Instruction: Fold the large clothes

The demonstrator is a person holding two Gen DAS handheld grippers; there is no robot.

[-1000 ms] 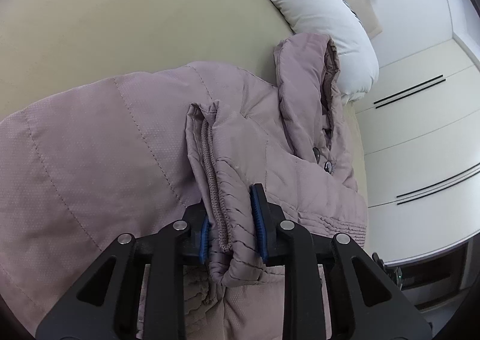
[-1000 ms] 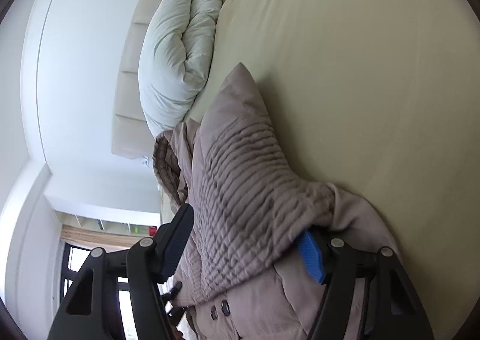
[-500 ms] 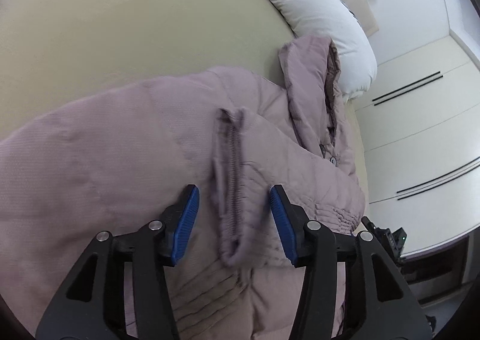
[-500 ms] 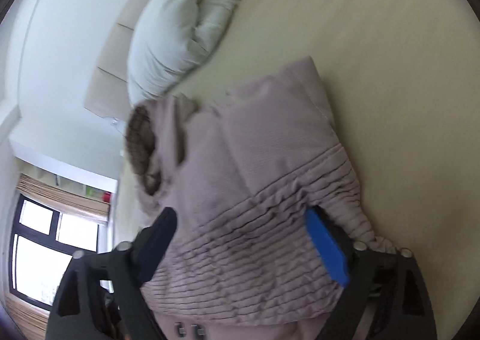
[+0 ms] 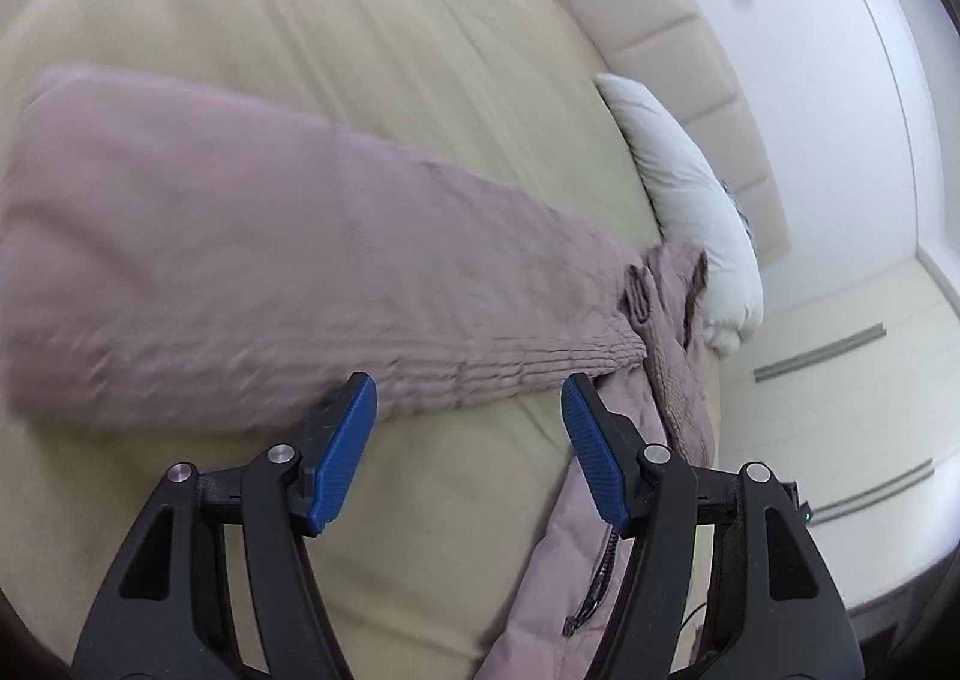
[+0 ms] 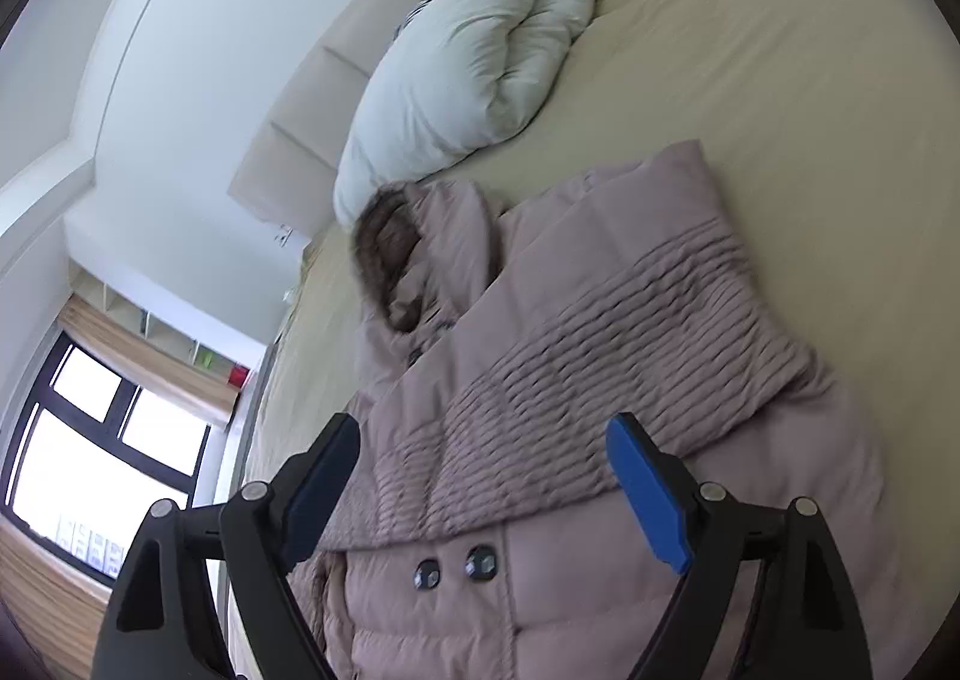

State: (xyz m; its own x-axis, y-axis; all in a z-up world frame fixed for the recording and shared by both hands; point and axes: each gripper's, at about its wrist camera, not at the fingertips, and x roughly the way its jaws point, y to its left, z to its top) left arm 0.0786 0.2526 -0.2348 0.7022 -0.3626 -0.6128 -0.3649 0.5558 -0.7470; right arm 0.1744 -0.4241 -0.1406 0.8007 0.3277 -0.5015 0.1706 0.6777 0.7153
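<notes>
Change: 1.0 s ago the left gripper [image 5: 467,443] is clamped on the sleeve cuff of the jacket [image 6: 600,332]; at 0.5 s its jaws are apart w/ the cuff loose between them; now it is pulled back and holds nothing. The right gripper [image 6: 489,491] straddles the gathered panel [image 6: 630,332] 1.0 s ago; now its jaws are wide apart, clear of fabric.

Meaning: both releases done. One fold step looks complete; next grasp not yet started.

Jacket position: lies on the beige bed [image 5: 300,8], hood [image 6: 396,260] toward the white duvet [image 6: 480,50]. In the right wrist view the gathered panel is laid across the body, above the two snap buttons [image 6: 456,566]. In the left wrist view a long mauve section [image 5: 240,272] stretches left across the bed (motion blur), and the zipper edge [image 5: 600,566] hangs near the bed's side.

Pose:
- Left: above bare sheet, fingers aimed at the section's lower edge, just short of it.
- Right: raised over jacket front, pointing along it toward the hood.
</notes>
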